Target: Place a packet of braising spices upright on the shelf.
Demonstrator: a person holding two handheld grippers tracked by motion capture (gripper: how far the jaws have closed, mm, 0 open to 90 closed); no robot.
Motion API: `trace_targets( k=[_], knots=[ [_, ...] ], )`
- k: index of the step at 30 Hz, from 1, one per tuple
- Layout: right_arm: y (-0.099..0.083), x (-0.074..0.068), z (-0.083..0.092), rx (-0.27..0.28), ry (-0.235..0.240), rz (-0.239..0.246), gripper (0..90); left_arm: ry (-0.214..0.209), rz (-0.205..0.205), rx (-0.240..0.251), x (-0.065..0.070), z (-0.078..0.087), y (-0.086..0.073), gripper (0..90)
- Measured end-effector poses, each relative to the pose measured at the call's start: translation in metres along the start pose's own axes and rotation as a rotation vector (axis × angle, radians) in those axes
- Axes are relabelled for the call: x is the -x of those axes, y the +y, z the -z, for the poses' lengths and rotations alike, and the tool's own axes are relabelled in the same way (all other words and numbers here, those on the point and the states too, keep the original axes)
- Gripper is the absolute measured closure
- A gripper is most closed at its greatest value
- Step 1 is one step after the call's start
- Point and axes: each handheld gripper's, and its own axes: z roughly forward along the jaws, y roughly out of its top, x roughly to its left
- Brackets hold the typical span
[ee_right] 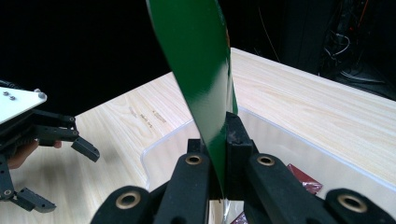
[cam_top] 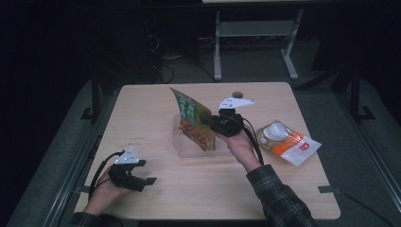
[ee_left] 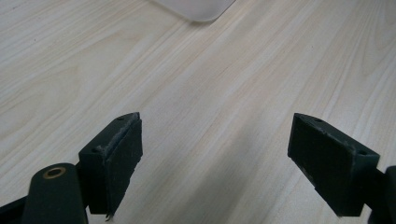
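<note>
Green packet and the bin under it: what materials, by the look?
Green packet: looks like a glossy plastic film pouch; it shines, curves thinly, and is pinched flat in the right gripper. Bin: seems a translucent, frosted plastic, since the table shows faintly through its walls. Table: pale wood grain, matte; laminate or real wood can't be told.

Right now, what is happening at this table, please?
A person works with two handheld tools. The right gripper is shut on a green food pouch, holding it on edge over a clear plastic container. The left gripper rests open near the table edge, holding nothing. An orange and white packet lies at the right.
</note>
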Motion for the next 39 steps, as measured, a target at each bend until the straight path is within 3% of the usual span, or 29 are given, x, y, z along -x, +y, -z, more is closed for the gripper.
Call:
trace_targets(
  k=[17, 25, 28, 30, 39],
  knots=[
    [-0.004, -0.003, -0.006, -0.028, 0.013, 0.024, 81.6, -0.005, 0.009, 0.002, 0.000, -0.001, 0.000, 17.3],
    [-0.005, -0.006, -0.004, -0.049, 0.030, 0.043, 67.2, -0.006, 0.010, 0.002, 0.000, 0.000, -0.001, 17.3],
    [-0.005, -0.007, -0.003, -0.051, 0.046, 0.053, 57.3, -0.007, 0.007, 0.000, 0.000, 0.000, 0.000, 17.3],
    [-0.005, -0.009, -0.001, -0.058, 0.032, 0.063, 52.4, -0.007, 0.010, 0.006, 0.000, -0.001, -0.001, 17.3],
    [-0.005, -0.008, 0.015, -0.068, 0.014, 0.100, 46.4, -0.007, 0.010, 0.003, 0.000, 0.000, -0.001, 17.3]
  ],
)
